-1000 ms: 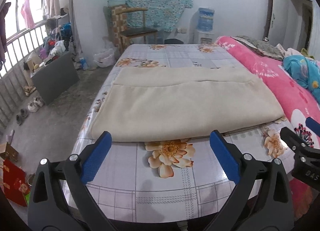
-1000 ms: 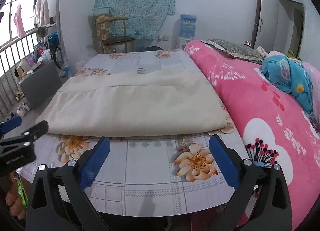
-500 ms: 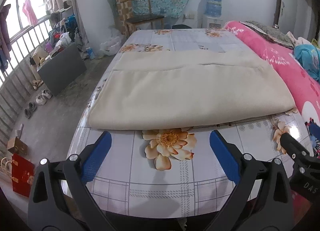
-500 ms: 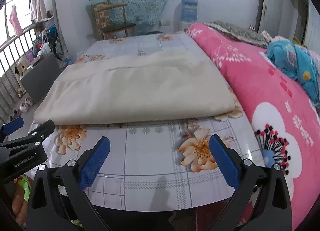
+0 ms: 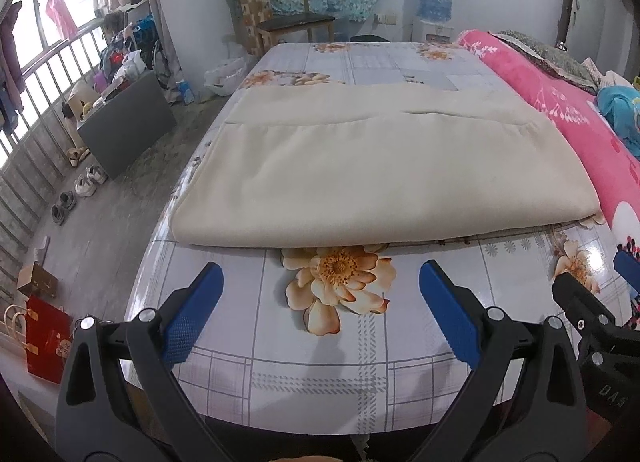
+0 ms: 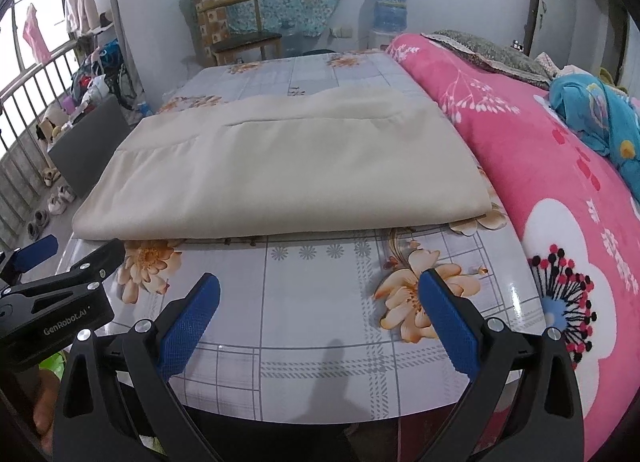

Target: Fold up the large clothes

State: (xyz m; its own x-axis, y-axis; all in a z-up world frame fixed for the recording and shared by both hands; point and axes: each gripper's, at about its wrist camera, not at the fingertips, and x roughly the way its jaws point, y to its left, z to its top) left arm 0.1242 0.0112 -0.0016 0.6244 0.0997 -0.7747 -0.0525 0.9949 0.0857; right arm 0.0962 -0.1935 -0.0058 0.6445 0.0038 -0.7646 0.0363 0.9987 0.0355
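Cream garment (image 5: pixel 384 174), seemingly folded flat

Folded cloth (image 5: pixel 372 174): on the table (image 5: pixel 320 342), mid-surface
Blanket (image 6: pixel 560 190): right of the table
Chair (image 5: pixel 292 22): behind the table
Shoes (image 5: pixel 76 194): floor, left
Grippers: before the cloth's near edge

Floral-clothed table (image 5: pixel 360 362) bears folded beige garment (image 5: pixel 380 178) (possibly buttoned).

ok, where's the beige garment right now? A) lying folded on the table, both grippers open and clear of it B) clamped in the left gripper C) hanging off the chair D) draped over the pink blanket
A: the beige garment lies flat on the floral table, with the left gripper and right gripper open and short of its near edge.
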